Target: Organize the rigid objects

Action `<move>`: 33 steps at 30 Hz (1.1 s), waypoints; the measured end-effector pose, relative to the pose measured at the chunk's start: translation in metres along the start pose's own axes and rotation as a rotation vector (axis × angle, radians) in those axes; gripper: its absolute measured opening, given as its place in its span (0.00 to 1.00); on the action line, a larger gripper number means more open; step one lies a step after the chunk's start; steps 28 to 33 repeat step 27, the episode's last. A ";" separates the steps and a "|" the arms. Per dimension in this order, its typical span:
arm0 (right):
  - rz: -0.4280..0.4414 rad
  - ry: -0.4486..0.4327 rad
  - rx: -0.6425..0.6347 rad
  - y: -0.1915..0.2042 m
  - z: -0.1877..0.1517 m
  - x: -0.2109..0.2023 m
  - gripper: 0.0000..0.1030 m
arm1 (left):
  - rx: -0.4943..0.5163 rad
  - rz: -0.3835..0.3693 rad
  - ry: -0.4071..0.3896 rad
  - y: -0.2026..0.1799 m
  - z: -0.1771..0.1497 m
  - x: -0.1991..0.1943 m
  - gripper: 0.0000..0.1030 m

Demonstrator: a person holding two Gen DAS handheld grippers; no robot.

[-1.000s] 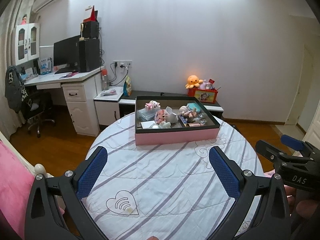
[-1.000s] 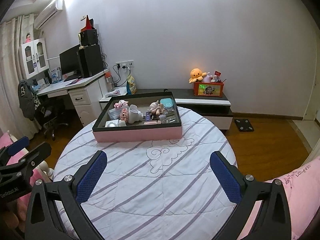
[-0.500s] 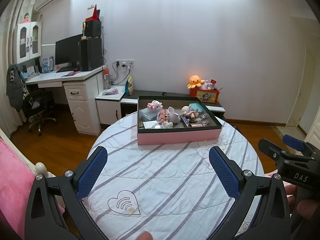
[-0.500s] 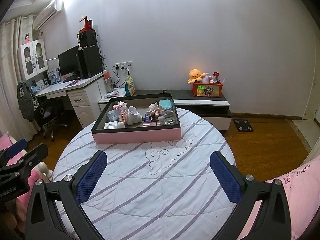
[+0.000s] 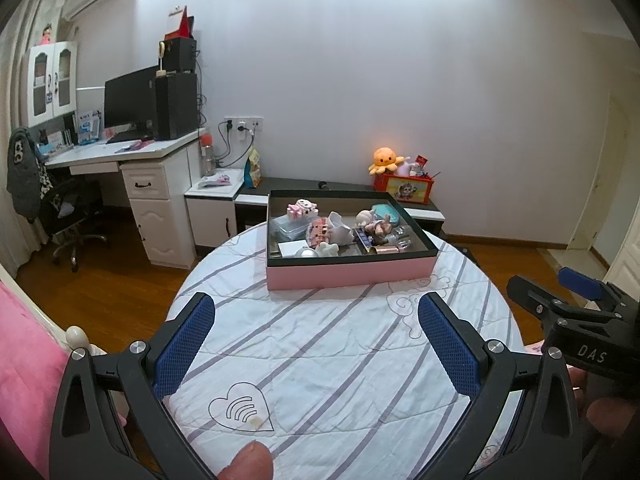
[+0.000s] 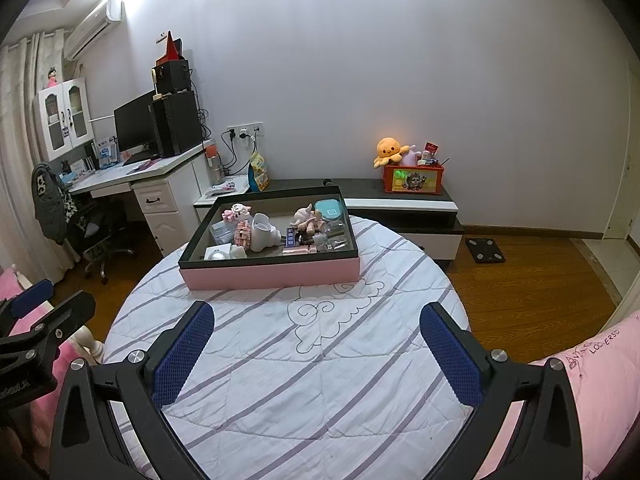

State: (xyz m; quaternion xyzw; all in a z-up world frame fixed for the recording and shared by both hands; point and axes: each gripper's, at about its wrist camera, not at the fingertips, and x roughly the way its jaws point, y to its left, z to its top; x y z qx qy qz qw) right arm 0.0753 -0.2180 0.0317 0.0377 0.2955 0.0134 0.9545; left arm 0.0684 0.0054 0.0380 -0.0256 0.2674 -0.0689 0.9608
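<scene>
A pink box with a dark rim (image 5: 348, 274) (image 6: 272, 274) stands at the far side of a round table with a striped white cloth (image 5: 328, 344) (image 6: 320, 360). It holds several small things: a pink block figure (image 5: 301, 209), a white figurine (image 6: 264, 234), a teal tin (image 6: 329, 210), small bottles. My left gripper (image 5: 316, 320) is open and empty, above the near part of the table. My right gripper (image 6: 316, 328) is open and empty, also short of the box. Each gripper shows at the edge of the other's view.
A white desk with monitor and speakers (image 5: 132, 152) and an office chair (image 5: 68, 216) stand at the left. A low cabinet with an orange plush and a red box (image 6: 412, 178) runs along the far wall. Pink bedding (image 6: 592, 360) borders the table.
Both grippers have drifted slightly; the box sits a little further right in the left view and lower left in the right view. Both stay open.
</scene>
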 end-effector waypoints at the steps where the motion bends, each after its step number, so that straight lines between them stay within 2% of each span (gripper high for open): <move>1: 0.000 -0.001 0.000 0.000 -0.001 0.000 1.00 | -0.002 -0.001 0.000 0.001 0.000 0.000 1.00; 13: -0.002 0.007 -0.004 0.000 0.000 0.007 1.00 | 0.047 0.046 -0.009 -0.007 0.005 0.003 1.00; 33: -0.004 0.021 -0.001 0.000 -0.002 0.017 1.00 | 0.028 0.038 -0.018 -0.008 0.010 0.006 1.00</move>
